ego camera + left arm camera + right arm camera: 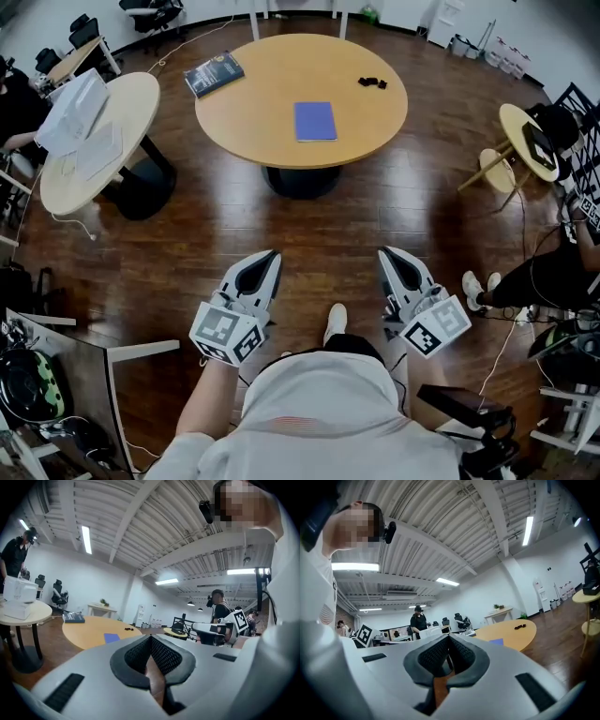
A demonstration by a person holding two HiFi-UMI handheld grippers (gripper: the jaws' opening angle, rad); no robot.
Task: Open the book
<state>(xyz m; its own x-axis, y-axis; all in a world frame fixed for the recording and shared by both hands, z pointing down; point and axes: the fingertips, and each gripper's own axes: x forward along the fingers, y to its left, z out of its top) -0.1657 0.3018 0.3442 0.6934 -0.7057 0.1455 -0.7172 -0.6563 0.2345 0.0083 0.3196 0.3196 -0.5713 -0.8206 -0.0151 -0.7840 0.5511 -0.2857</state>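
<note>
- The left gripper has its jaws pressed together with nothing between them. The right gripper is the same, closed and empty.
- Both are held at the person's waist and point across the floor toward the blue book, well short of it.
- The blue book lies closed and flat on the round tabletop, near its middle.
- The step in hand, as I judge it, is the approach: bring both grippers up to the blue book and part the jaws before arriving, so a tip can slip under the cover.
- Done well, one gripper would pin the blue book near its spine while the other lifts the cover at the free edge. From here I cannot tell which edge is the spine, so that wants a look up close.
- The cover looks thin and the tabletop smooth, so I expect the blue book to slide if it is nudged without being pinned.
- Left of the blue book and farther off, a dark book lies at the rim. Right of it and farther off sits a small black object.
- Well to the left of the blue book stands a second round table stacked with white papers. Well to the right is a small side table. A dark wooden floor runs under all of it.
</note>
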